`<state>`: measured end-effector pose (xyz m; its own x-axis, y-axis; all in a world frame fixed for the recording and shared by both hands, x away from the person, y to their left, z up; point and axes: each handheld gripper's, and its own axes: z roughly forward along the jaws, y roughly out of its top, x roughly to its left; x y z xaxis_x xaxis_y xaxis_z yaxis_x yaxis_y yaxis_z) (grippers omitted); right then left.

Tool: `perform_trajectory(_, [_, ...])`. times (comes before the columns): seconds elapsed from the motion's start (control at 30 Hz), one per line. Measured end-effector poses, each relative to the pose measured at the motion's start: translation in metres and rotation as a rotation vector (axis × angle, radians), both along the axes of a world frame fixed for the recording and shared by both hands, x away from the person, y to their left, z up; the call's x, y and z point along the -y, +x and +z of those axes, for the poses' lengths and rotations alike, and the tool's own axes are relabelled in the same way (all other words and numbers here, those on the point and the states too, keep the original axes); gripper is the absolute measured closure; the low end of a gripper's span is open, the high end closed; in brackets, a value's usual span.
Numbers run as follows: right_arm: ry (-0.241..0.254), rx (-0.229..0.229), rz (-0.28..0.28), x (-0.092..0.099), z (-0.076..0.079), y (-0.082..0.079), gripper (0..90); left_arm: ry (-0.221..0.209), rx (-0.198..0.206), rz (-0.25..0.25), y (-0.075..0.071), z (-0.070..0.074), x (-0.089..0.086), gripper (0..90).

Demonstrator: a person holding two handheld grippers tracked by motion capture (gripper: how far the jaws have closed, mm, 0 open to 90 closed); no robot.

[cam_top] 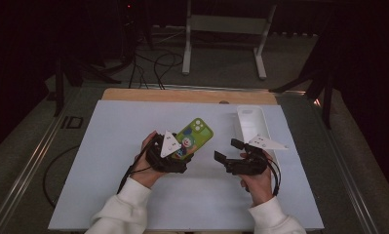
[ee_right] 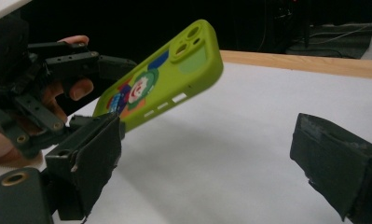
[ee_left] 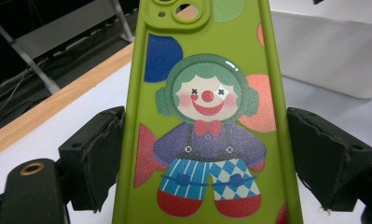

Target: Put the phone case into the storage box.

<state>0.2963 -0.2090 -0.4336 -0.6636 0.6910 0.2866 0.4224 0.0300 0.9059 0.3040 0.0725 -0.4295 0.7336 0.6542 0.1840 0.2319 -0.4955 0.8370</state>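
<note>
Green silicone makes up the phone case (ee_left: pixel 207 116), and its back carries a printed clown with green hair, a red nose, a red bow tie and blue-and-white checked trousers among coloured blobs; no brand name or lettering can be read on it. The left gripper (cam_top: pixel 182 155) holds the case by its lower end, its two black jaws pressed against the long edges, so the case sits tilted up off the white mat (cam_top: pixel 133 195) with its camera cut-out pointing away from the person. In the right gripper view the case (ee_right: pixel 169 74) hangs in the air, clear of the surface, with small slots along its edge. The right gripper (cam_top: pixel 227 152) rests just right of it, jaws spread wide with nothing between them, aimed toward the case. A white tray (cam_top: pixel 250 121) lies behind the right gripper at the mat's far right. Beyond the mat, a wooden table edge (cam_top: pixel 182 95) shows, then cables and a white frame (cam_top: pixel 226 29) on the dark floor.
</note>
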Motion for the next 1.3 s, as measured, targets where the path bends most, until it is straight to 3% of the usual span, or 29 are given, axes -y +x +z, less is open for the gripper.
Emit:
perform_trajectory(0.63, [0.004,-0.039,0.05,-0.024,0.003,0.012,9.1,-0.013,0.002,-0.043,-0.005,0.0,0.016,16.0])
perform_trajectory(0.87, [0.006,-0.067,0.037,-0.031,0.003,0.017,9.7,-0.015,0.007,-0.058,-0.007,0.001,0.021,16.0])
perform_trajectory(1.13, [0.048,-0.104,0.043,-0.034,0.005,0.02,21.3,-0.032,0.015,-0.086,-0.012,0.003,0.025,16.0])
perform_trajectory(1.3, [0.108,-0.174,0.064,-0.032,0.004,0.023,35.0,-0.043,0.019,-0.093,-0.013,0.003,0.026,15.9])
